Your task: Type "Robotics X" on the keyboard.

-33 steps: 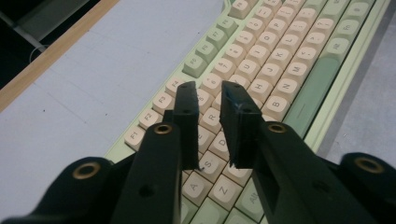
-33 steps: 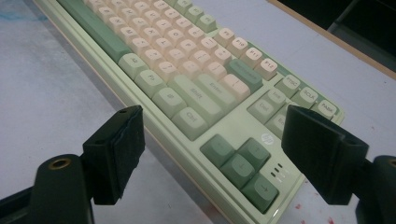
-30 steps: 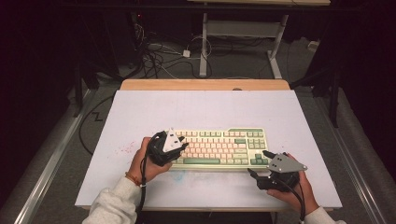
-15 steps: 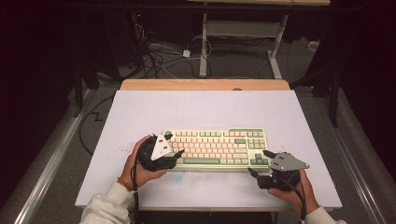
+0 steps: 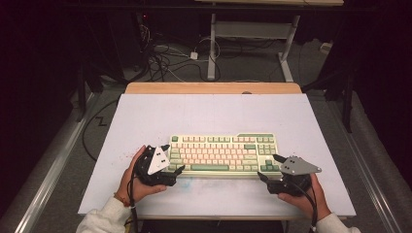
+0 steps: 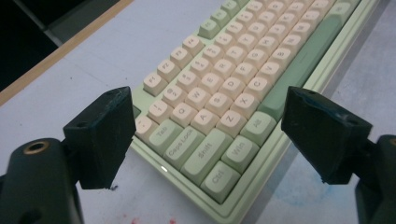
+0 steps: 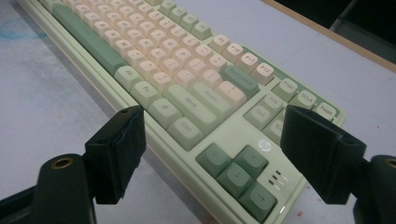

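Your left claw (image 5: 179, 170) sits wide open at the near left corner of the keyboard (image 5: 223, 154), and it holds nothing. Your right claw (image 5: 266, 167) sits wide open at the near right corner, and it holds nothing too. Look along the left claw (image 6: 201, 135) and you see its two black jaws far apart, with the Ctrl, Shift and Tab keys between them. Look along the right claw (image 7: 212, 149) and you see the arrow keys between its jaws. The keyboard lies flat on the white table (image 5: 209, 111), near your edge and about in the middle from side to side. It looks hard and stiff, so it will likely not bend if you lift it. It is long, so one claw on one end would likely let the other end dip, and using both ends is safer. The smooth plastic sides may slip a bit, so squeeze firmly on the frame. Do not pinch the keys, since key caps can pop off. The low front edge or the short ends look like the best spots to hold. The keyboard (image 6: 261, 60) is pale green, with cream keys in the middle and darker green keys such as the long space bar (image 7: 84, 39). A small round logo (image 7: 264, 146) sits above the arrow keys.
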A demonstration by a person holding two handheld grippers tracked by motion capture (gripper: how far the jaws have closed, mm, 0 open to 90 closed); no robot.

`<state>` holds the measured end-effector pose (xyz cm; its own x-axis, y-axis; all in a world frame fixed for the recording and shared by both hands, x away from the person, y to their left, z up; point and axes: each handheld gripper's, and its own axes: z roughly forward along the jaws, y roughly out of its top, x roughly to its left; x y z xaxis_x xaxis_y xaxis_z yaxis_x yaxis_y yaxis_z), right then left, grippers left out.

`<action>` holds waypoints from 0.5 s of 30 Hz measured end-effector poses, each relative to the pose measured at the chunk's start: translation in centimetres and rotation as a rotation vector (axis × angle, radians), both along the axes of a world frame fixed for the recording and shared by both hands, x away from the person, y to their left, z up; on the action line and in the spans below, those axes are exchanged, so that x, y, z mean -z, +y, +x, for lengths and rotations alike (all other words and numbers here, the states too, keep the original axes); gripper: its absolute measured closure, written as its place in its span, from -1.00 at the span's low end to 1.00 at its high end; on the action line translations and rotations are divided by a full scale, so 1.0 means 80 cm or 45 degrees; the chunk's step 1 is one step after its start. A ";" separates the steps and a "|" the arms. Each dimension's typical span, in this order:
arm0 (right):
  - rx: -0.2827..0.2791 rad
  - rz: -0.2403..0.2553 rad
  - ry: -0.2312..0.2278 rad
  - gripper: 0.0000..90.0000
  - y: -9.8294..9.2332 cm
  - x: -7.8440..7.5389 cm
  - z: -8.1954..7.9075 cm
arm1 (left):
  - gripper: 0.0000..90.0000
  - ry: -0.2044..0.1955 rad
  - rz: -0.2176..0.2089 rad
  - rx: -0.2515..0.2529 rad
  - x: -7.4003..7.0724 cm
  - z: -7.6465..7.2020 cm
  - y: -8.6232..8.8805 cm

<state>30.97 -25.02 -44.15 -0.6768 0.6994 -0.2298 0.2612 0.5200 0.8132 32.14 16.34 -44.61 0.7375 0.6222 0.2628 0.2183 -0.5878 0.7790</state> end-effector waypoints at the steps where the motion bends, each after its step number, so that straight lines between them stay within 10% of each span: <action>1: 0.001 0.004 0.003 -0.50 0.001 -0.001 0.001 | -0.64 0.003 0.006 -0.004 0.002 -0.001 0.002; 15: -0.013 -0.011 0.021 -0.14 0.020 -0.007 0.024 | -0.65 0.036 0.032 -0.085 0.012 -0.020 0.036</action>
<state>32.88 -23.40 -43.55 -0.6876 0.6906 -0.2241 0.2696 0.5295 0.8044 30.53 19.20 -45.59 0.7021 0.6635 0.2585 0.2792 -0.5904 0.7573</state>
